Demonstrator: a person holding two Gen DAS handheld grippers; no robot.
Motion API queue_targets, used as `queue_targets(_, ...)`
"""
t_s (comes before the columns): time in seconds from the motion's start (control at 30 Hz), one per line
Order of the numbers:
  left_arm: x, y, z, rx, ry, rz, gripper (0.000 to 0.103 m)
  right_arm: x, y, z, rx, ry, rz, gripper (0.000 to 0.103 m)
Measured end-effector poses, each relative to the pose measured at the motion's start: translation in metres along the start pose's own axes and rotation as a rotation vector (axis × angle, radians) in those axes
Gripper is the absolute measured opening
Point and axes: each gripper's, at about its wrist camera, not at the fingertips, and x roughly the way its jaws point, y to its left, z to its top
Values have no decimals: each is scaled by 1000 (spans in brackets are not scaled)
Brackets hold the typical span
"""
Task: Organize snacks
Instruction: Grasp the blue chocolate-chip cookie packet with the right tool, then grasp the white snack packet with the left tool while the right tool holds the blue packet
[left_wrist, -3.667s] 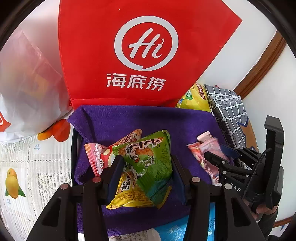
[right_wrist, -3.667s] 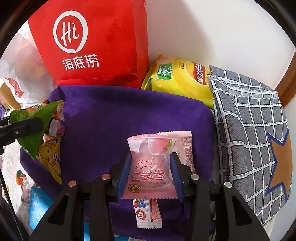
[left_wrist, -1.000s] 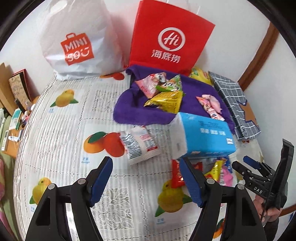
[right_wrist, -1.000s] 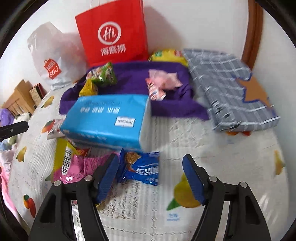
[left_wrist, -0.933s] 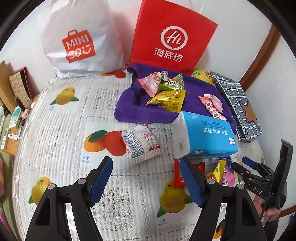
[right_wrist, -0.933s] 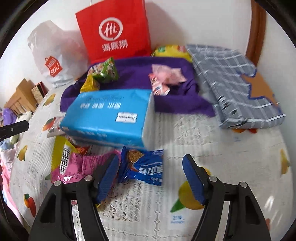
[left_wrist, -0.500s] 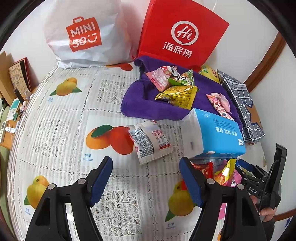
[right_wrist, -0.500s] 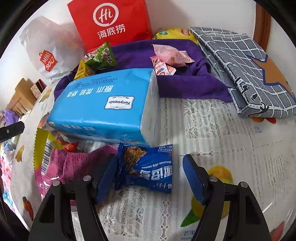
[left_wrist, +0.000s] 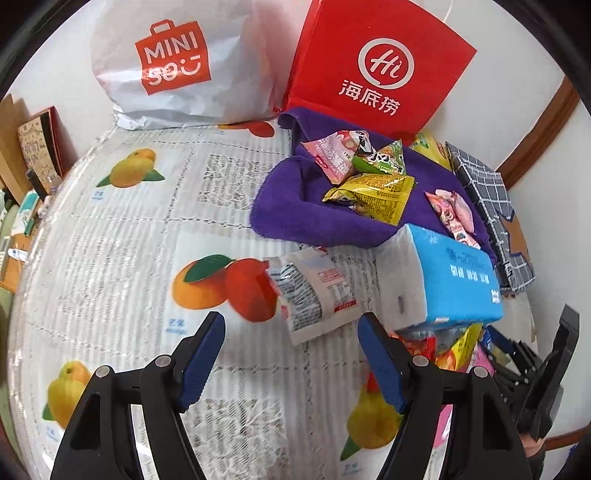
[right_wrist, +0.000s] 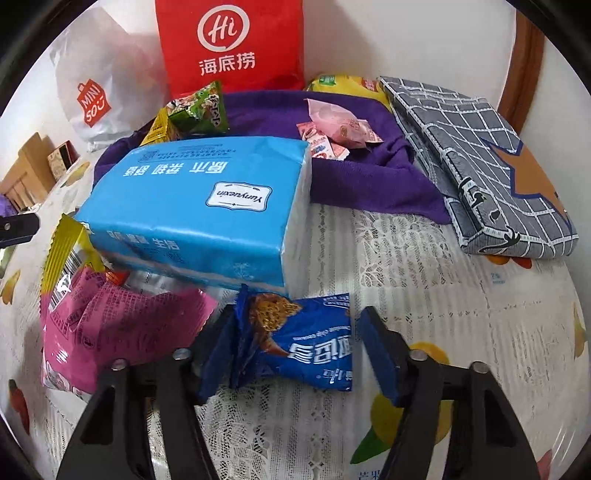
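Note:
A blue cookie packet (right_wrist: 306, 347) lies on the fruit-print tablecloth in front of a blue tissue pack (right_wrist: 199, 206). My right gripper (right_wrist: 295, 325) straddles the packet and its jaws are closing. The left pad touches the packet's crumpled end, while the right pad stands just clear. Beside it lie a pink packet (right_wrist: 110, 328) and a yellow one (right_wrist: 62, 251). My left gripper (left_wrist: 290, 332) is open and holds nothing, just short of a white snack packet (left_wrist: 314, 291). Several snacks sit on the purple cloth (left_wrist: 295, 206).
A red paper bag (left_wrist: 376, 70) and a white shopping bag (left_wrist: 173, 66) stand against the back wall. A grey checked folded cloth (right_wrist: 480, 166) lies at the right, with a yellow chips bag (right_wrist: 343, 83) behind the purple cloth. The table drops off at the left.
Both grippers have sunk closer to the table. The right jaws have narrowed around the blue cookie packet. The left jaws keep the same width.

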Motion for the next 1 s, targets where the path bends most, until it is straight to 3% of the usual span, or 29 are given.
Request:
queue_targets(0.4,49,-4,9,-86,44,-59,72,-5,-17,-10,-16,-47,12,53)
queue_targets(0.57,59,-17,15,-60,24,-6,72,-4,-18,-11,-21,-64,14,55)
queue_targets(0.67,64,-29,13,-1,6,71,72,-4,-19,-11,-16,-65,17,55)
queue_targets(0.77,66,-36,10,20,-25,150,61,-5,-18,-11,-18,-66,13,55)
queue_targets(1.0,56,-27,-2,8,-40,121,52,-5,-15,-12,-24,-68,-6,55)
